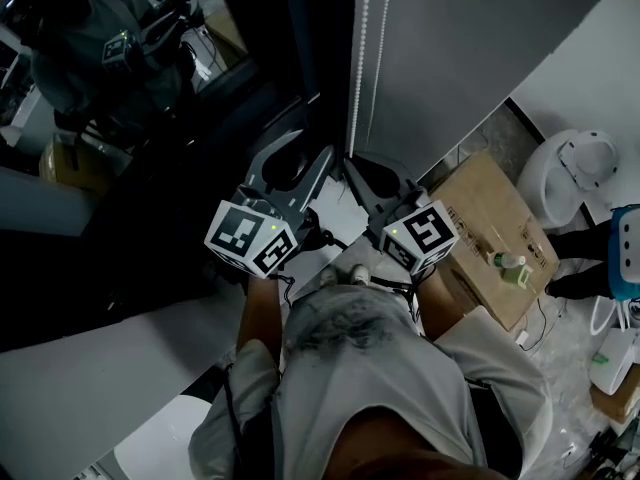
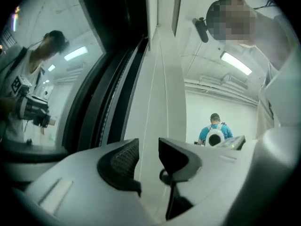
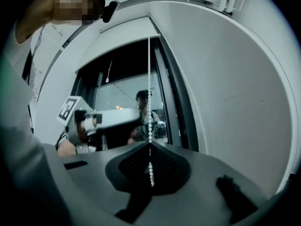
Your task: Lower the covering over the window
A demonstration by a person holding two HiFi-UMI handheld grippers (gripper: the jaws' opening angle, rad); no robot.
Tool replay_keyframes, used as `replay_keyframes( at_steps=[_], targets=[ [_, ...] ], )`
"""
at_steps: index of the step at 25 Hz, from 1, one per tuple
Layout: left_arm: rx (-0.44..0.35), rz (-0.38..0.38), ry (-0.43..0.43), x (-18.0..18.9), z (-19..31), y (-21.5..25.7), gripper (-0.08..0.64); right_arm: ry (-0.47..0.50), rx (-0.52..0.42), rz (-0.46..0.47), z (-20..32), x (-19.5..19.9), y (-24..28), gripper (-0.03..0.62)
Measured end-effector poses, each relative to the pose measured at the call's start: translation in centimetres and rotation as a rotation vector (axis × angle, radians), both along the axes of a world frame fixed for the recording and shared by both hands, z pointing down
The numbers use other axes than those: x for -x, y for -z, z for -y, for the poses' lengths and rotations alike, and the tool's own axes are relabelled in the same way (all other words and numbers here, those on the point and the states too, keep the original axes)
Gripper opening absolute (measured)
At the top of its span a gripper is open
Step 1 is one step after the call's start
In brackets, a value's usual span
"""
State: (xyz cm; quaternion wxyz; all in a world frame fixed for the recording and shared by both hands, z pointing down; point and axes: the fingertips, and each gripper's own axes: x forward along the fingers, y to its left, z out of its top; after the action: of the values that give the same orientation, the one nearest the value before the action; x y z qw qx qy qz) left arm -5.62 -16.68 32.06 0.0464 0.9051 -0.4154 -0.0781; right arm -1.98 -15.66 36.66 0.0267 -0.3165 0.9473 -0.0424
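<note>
Since the bead chain [image 3: 149, 108] is judged light, limp and slippery, it is shown pinched between beads by the closed right gripper [image 3: 150, 146], the left gripper [image 2: 148, 147] being spread wide, empty

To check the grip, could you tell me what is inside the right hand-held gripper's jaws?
The bead chain is pinched between the shut jaws of the right hand-held gripper; the clamped stretch itself is covered by them.

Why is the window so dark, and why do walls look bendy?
Head view: dim, and the dark window glass acts like a mirror. Right gripper view: the wide lens bends the wall, but the bead chain looks sharp. Left gripper view: the ceiling lamp shines bright.
</note>
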Motion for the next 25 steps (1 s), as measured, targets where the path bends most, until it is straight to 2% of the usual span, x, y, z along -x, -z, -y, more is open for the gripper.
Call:
replay_keyframes(
  at_steps=[4, 8, 13, 17, 22, 25],
  targets=[
    [-0.115, -0.001, -0.043, -1.8, 1.3, 6.1, 0.141, 0.008, 0.003, 0.0, -0.3, 0.3, 0.0, 0.017],
    [-0.186, -0.012, -0.088, -3.1, 1.0, 9.7, 0.123, -0.005, 0.004, 0.005, -0.5, 0.2, 0.0, 0.017],
    [-0.198, -0.025, -0.121, -3.3, 0.6, 10.4, 0.12, -0.027, -0.002, -0.002, -0.4, -0.1, -0.2, 0.017],
    [-0.201, -0.073, -0.16, -3.7, 0.0, 10.9, 0.138, -0.037, -0.005, -0.008, -0.2, -0.5, -0.3, 0.017],
    [-0.201, -0.047, -0.151, -4.3, 0.5, 11.2, 0.13, -0.035, -0.012, -0.013, -0.4, -0.3, 0.1, 0.017],
    [-0.208, -0.025, -0.137, -4.7, 0.7, 11.2, 0.023, -0.029, -0.012, -0.011, -0.6, -0.1, 0.0, 0.017]
  ],
)
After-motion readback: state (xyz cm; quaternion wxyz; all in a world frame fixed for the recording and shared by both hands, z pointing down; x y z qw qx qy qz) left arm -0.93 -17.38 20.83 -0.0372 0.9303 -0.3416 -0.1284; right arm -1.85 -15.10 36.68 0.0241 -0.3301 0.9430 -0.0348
